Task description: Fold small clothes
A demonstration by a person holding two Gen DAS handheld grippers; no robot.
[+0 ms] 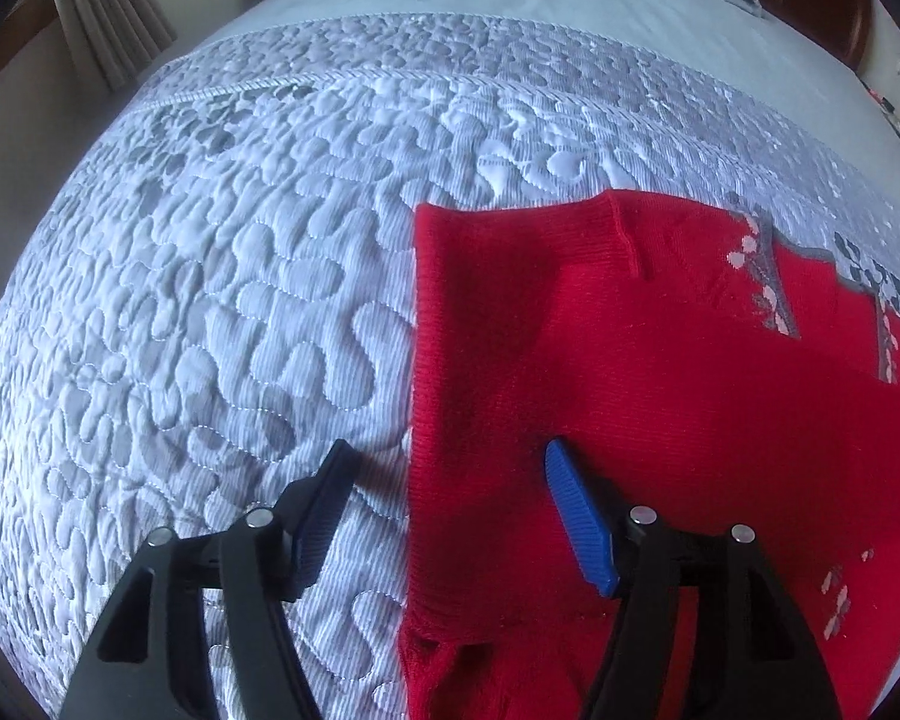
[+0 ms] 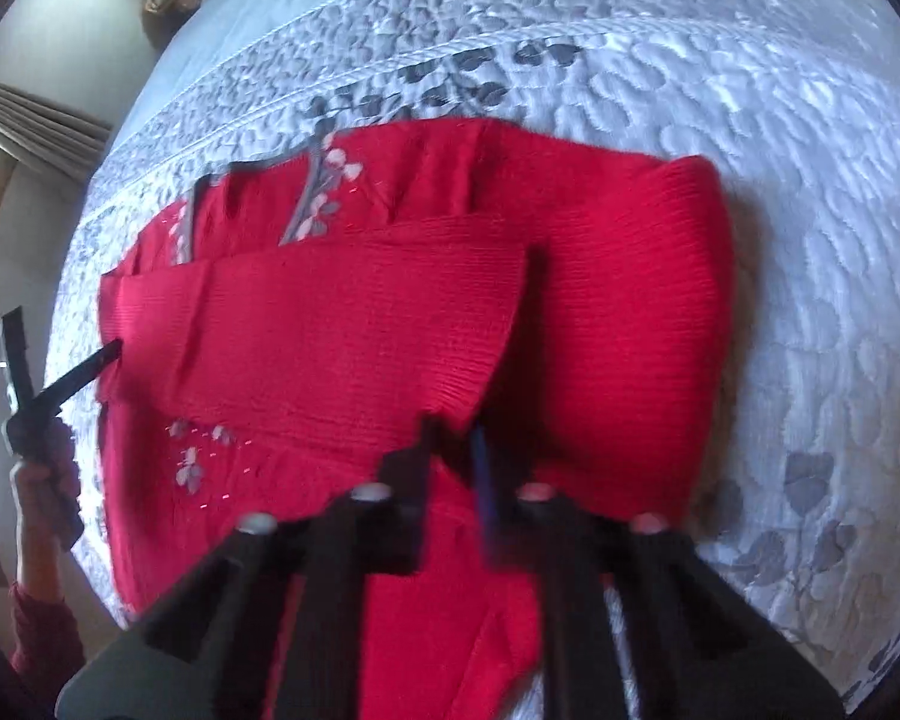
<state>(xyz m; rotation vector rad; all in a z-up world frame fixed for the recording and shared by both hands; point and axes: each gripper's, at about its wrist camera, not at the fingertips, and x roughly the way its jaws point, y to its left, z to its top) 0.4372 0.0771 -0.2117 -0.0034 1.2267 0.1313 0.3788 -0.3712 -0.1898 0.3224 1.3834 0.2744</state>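
Now red sweater (image 1: 660, 372) edge between open left tongs (image 1: 444, 480), right tongs (image 2: 456, 438) pinching sleeve (image 2: 354, 324)

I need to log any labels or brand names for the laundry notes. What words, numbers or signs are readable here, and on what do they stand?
None: no text is readable in either view.
Red knitted sweater: only grey and pink flower embroidery, no lettering or tag in sight.
Pale blue quilted bedspread: stitched swirls and grey leaf prints only.
Black grippers with blue pads: no markings visible.
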